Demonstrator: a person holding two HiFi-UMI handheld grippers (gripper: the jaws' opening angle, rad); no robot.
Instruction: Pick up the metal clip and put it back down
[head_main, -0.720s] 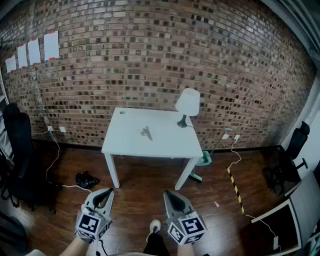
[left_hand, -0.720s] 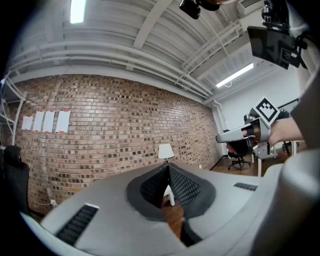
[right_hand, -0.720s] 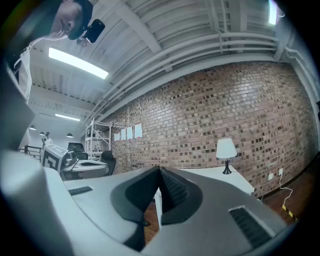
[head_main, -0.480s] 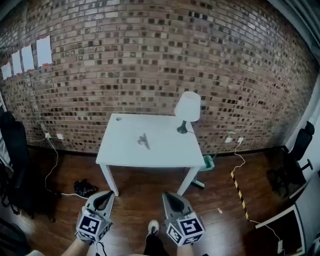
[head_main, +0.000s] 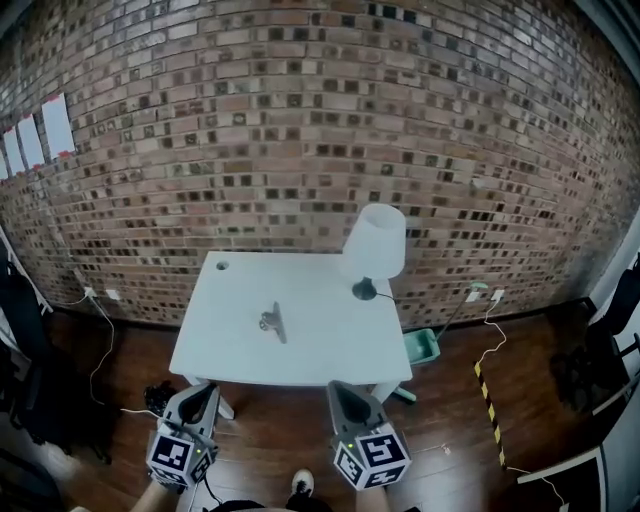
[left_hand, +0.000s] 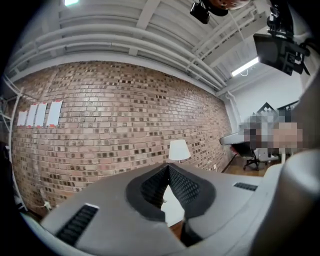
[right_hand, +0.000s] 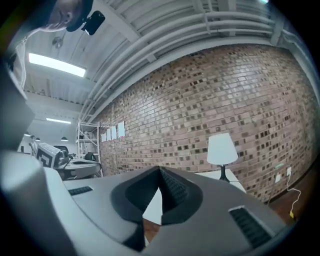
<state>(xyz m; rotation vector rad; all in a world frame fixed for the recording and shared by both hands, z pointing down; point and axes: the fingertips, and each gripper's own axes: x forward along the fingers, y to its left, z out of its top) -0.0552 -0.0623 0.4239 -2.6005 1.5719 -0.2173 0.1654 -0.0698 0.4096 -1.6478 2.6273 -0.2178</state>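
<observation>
The metal clip (head_main: 272, 321) lies near the middle of the white table (head_main: 230, 350), in front of a brick wall. Both grippers are held low at the near side of the table, short of its front edge and well apart from the clip. My left gripper (head_main: 206, 390) has its jaws shut together with nothing between them. My right gripper (head_main: 339, 389) is shut and empty too. In the left gripper view the closed jaws (left_hand: 167, 168) point toward the table (left_hand: 173, 206). The right gripper view shows closed jaws (right_hand: 160, 170) and a strip of table (right_hand: 153, 209); the clip is hidden in both.
A white lamp (head_main: 373, 245) stands at the table's back right corner. A green bin (head_main: 422, 346) sits on the wooden floor right of the table, with yellow-black tape (head_main: 491, 412) beyond. Cables (head_main: 100, 345) and a dark chair (head_main: 20, 330) are at the left.
The table has drawn nearer and fills more of the head view. Both grippers stay shut at the same low place in the picture.
</observation>
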